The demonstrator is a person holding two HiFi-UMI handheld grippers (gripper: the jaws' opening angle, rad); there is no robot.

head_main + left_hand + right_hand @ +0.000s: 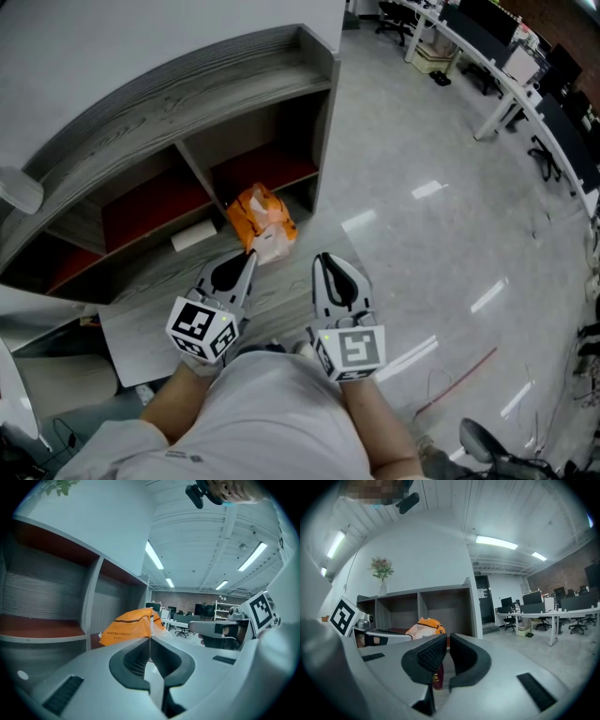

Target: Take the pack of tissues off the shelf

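The orange pack of tissues point(261, 220) is in front of the right-hand compartment of the grey shelf point(323, 80). My left gripper point(250, 257) is shut on the pack's near edge. In the left gripper view the jaws meet at the tip point(150, 638), with the pack point(129, 626) just beyond. My right gripper point(323, 259) hovers beside it to the right, apart from the pack, shut with nothing between its jaws. In the right gripper view point(446, 644) the pack point(425, 626) shows ahead and to the left.
A small white box point(193, 235) lies on the shelf floor left of the pack. A vase of flowers point(382, 579) stands on the shelf top. A small dark bottle point(436, 680) stands low ahead of my right gripper. Desks and chairs point(506, 66) stand far right.
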